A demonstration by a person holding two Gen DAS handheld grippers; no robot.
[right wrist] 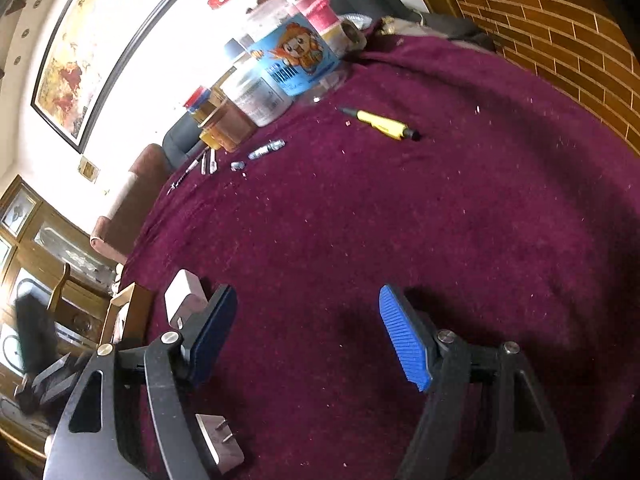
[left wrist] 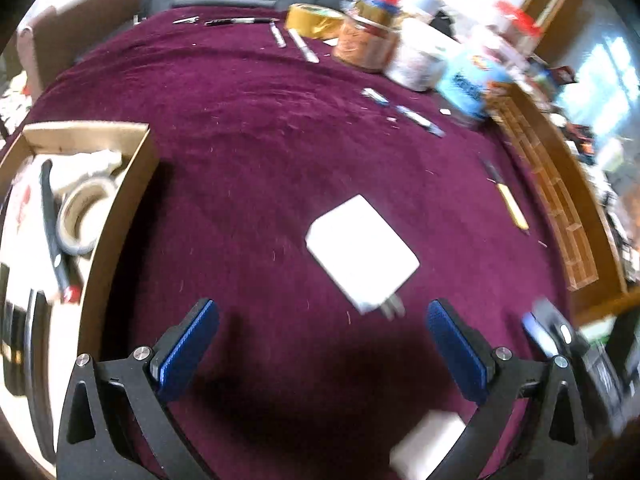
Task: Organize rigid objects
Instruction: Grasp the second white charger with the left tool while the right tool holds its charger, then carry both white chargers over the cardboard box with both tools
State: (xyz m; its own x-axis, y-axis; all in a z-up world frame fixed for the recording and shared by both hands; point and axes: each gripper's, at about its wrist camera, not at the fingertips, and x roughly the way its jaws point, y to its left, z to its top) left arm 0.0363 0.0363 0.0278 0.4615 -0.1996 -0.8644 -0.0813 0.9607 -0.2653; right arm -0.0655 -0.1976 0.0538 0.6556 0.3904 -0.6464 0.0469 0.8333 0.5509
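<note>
A white charger block (left wrist: pixel 362 248) with metal prongs lies on the maroon tablecloth (left wrist: pixel 260 140), just ahead of my open, empty left gripper (left wrist: pixel 322 320). A second white charger (left wrist: pixel 428 446) lies under my left gripper's right finger. A cardboard box (left wrist: pixel 120 204) at the left holds a tape roll (left wrist: pixel 86 216) and a black tool. My right gripper (right wrist: pixel 308 320) is open and empty above bare cloth; one white charger (right wrist: pixel 184 298) sits behind its left finger, another (right wrist: pixel 218 438) below it. A yellow utility knife (right wrist: pixel 380 123) lies farther off.
Jars and bottles (left wrist: pixel 372 36) crowd the table's far edge, with a blue-labelled container (right wrist: pixel 298 56). Pens and small metal pieces (left wrist: pixel 298 44) lie near them. A yellow knife (left wrist: pixel 510 204) lies at the right. A brick-patterned wall (right wrist: pixel 560 32) borders the table.
</note>
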